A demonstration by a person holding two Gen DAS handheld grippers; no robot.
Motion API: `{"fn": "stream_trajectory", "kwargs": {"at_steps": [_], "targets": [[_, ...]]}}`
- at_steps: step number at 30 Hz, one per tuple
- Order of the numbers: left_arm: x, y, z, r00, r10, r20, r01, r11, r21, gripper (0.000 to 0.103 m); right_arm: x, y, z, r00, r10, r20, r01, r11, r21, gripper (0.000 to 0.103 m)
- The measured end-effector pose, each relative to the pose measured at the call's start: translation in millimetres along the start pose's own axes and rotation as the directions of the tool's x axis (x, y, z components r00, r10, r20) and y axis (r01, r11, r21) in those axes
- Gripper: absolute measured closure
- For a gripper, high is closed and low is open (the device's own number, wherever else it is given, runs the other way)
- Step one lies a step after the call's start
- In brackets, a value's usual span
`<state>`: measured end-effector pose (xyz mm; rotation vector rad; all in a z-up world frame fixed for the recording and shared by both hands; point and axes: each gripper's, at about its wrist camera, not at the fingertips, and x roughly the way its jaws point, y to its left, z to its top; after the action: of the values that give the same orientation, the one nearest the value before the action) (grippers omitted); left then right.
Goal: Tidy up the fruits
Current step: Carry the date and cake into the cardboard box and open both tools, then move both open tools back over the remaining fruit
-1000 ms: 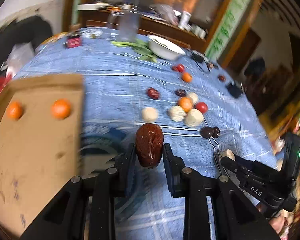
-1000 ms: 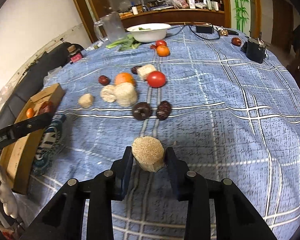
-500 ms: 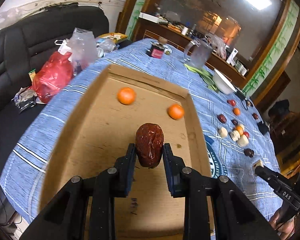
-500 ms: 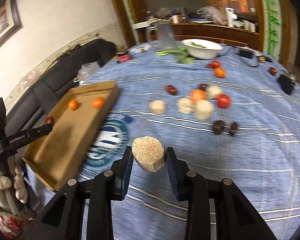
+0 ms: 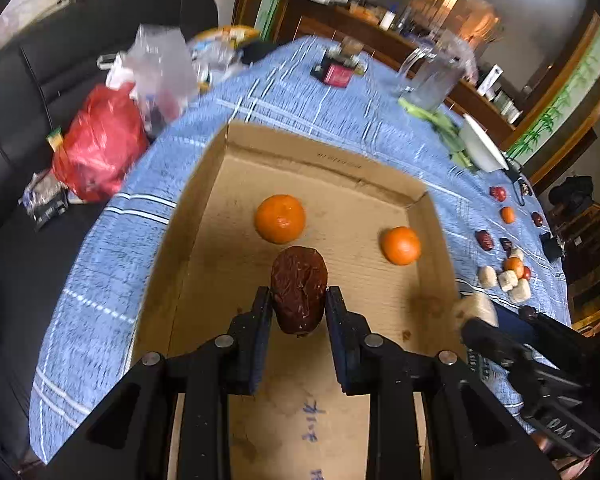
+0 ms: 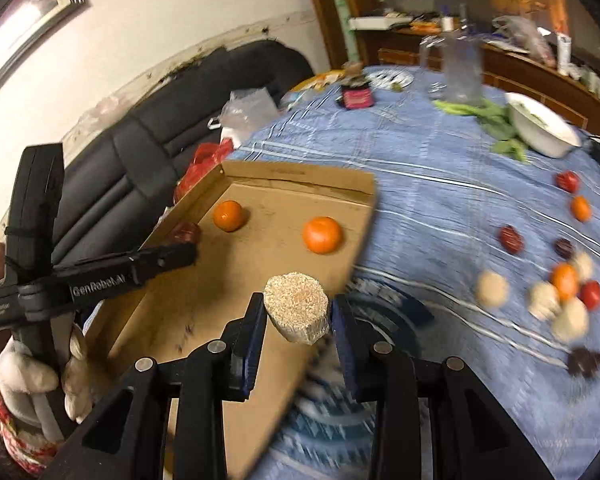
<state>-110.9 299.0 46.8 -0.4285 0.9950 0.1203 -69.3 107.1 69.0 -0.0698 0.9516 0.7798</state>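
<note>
My left gripper is shut on a wrinkled dark red date and holds it over the open cardboard box, which has two oranges in it. My right gripper is shut on a beige rice cake above the box's near right edge. The left gripper with the date shows at the left in the right wrist view. Several loose fruits and rice cakes lie on the blue cloth to the right.
A white bowl, green vegetables and a glass jug stand at the table's far side. A black sofa with a red bag and a clear bag lies beyond the table's left edge.
Both grippers have moved left from the loose fruit to the box. The left one has lowered closer to the box floor; the right one has come over the box's edge.
</note>
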Motion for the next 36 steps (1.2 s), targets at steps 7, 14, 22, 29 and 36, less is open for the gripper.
{"fn": "stream_trajectory", "kwargs": {"at_steps": [7,14,22,29,36], "targets": [[15.6,4.4,4.0,0.999,0.018,-0.049,-0.018,1.000,-0.018,0.077,51.8,3.8,16.6,0.997,-0.024,-0.080,0.022,1.000,-0.022,0.066],[16.0,9.2,5.8,0.998,0.036,-0.045,-0.038,0.998,-0.046,0.065,59.9,7.0,21.3,0.995,-0.051,-0.081,0.048,0.998,-0.043,0.066],[-10.0,16.3,1.2,0.999,0.025,0.021,-0.022,0.994,-0.110,0.041,56.0,17.4,17.6,0.995,-0.087,-0.051,0.083,0.993,-0.088,0.061],[-61.2,27.5,-26.6,0.986,0.011,0.165,0.022,0.981,-0.193,0.032,4.6,6.9,0.4,0.995,-0.076,0.062,0.077,0.997,-0.019,0.051],[-67.3,1.8,-55.0,0.986,-0.071,0.151,0.097,0.980,-0.172,0.031,-59.8,-36.1,-52.1,0.983,-0.046,0.177,0.008,0.978,0.208,0.041]]}}
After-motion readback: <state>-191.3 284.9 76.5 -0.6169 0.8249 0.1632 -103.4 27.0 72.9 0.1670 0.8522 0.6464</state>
